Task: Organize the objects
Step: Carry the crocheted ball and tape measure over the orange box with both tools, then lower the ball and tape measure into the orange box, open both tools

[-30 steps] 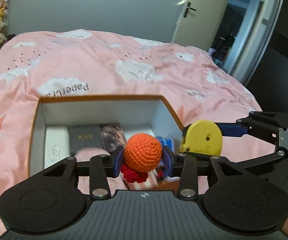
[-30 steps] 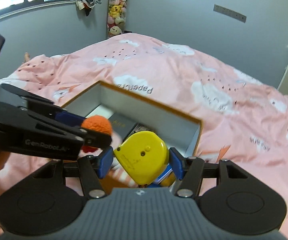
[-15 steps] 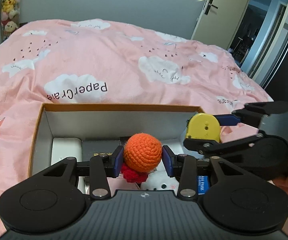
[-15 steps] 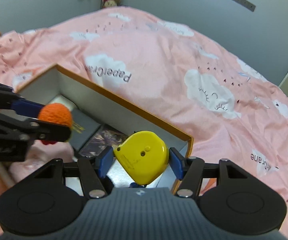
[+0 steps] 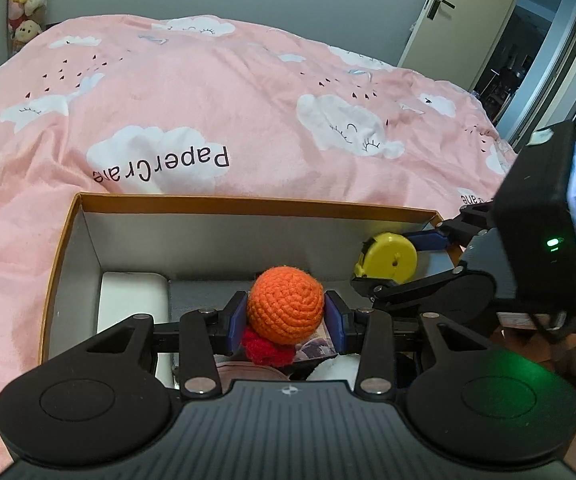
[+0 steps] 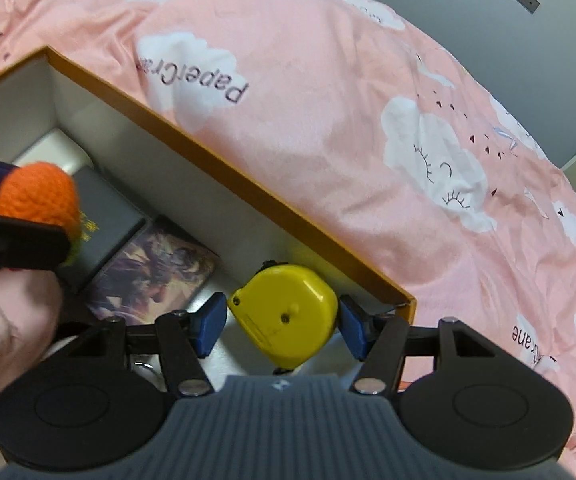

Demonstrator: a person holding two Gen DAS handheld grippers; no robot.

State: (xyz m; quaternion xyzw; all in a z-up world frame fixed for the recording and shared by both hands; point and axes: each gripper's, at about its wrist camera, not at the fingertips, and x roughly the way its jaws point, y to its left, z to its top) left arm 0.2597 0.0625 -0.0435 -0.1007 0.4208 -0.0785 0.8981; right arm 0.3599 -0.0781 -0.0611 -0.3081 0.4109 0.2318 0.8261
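Observation:
An orange crocheted ball with a red knitted part under it sits between the blue pads of my left gripper, which is shut on it above the open box. My right gripper is shut on a yellow tape measure, low inside the box's right corner. The left wrist view shows that tape measure and the right gripper at the box's right end. From the right wrist, the orange ball appears at the left edge.
The box has an orange rim and white walls. Inside lie a white flat case, a dark book, a picture card and pink soft things. Around it spreads a pink cloud-print duvet. A door stands at the back right.
Both grippers have moved forward and down over the box, still holding their things. The tape measure has gone from above the box's near side into its right corner.

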